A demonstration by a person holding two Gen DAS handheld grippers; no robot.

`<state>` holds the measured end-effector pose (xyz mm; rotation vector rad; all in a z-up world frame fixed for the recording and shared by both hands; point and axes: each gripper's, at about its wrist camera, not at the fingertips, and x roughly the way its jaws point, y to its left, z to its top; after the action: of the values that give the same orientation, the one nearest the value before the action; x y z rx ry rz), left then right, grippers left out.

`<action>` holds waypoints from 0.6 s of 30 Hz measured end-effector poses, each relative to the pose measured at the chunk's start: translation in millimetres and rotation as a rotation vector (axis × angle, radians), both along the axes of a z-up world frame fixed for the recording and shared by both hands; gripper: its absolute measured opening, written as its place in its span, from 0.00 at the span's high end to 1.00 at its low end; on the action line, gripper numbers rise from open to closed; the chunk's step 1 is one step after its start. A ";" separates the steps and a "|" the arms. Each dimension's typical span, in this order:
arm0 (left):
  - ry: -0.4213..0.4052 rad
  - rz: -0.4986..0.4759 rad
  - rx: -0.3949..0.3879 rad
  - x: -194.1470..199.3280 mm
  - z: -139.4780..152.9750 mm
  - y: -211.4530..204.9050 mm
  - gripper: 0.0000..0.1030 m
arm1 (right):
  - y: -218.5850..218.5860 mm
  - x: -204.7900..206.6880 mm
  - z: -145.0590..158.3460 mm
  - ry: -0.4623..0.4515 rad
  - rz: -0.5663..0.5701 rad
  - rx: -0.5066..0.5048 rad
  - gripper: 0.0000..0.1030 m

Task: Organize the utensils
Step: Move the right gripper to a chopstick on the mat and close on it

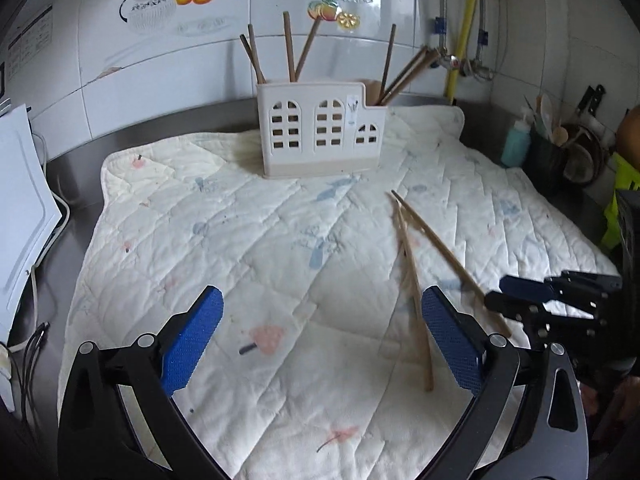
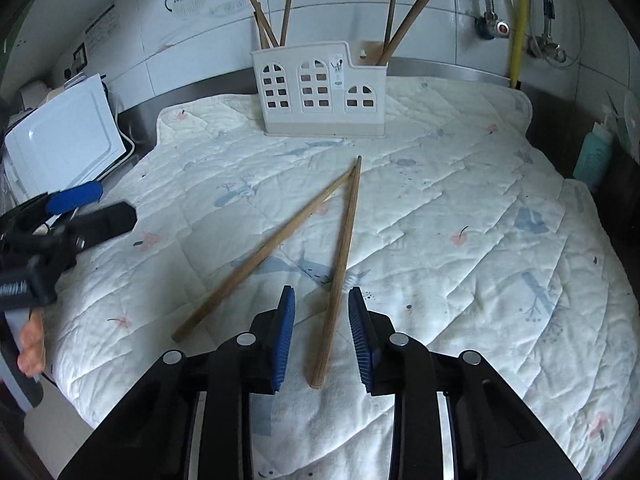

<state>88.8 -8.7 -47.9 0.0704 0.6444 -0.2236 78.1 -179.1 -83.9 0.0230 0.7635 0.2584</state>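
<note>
Black right gripper [image 2: 321, 334] low over quilted mat [image 2: 460, 208], jaws open astride one wooden chopstick [image 2: 338, 276]; second chopstick [image 2: 264, 252] beside, far tips touching. Left gripper [image 1: 322, 340] jaws open, empty. Holder [image 2: 322, 88] at mat's far edge.

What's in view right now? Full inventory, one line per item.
loose chopsticks: 2, brown wood, on the mat, far tips touching in a V
utensil holder: 1, white, house-shaped, back of mat
chopsticks in holder: several, brown, upright or leaning
quilted mat: 1, white with a pastel print, on the steel counter
white appliance: 1, left of mat
bottle: 1, teal, right edge
yellow pipe: 1, on the wall
left hand-held gripper: black with blue pads, open, empty
right hand-held gripper: black with blue pads, open, astride one loose chopstick
</note>
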 end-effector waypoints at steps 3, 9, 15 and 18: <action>-0.002 -0.002 0.019 -2.2 -2.9 -2.6 0.05 | 0.0 5.0 -1.9 0.014 -0.015 0.002 0.75; 0.012 -0.018 0.026 -2.8 -11.6 -7.7 0.05 | 1.0 15.3 -8.1 0.050 -0.035 0.004 0.79; 0.016 -0.045 0.060 -4.3 -18.0 -18.5 0.05 | 0.3 20.2 -13.9 0.070 -0.055 -0.009 0.88; 0.028 -0.062 0.051 -3.8 -20.9 -23.1 0.05 | -2.3 19.9 -13.6 0.068 -0.061 -0.008 0.93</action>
<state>85.0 -31.8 -68.7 0.1368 0.6761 -0.2679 98.0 -181.4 -97.5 0.0480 0.8304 0.1974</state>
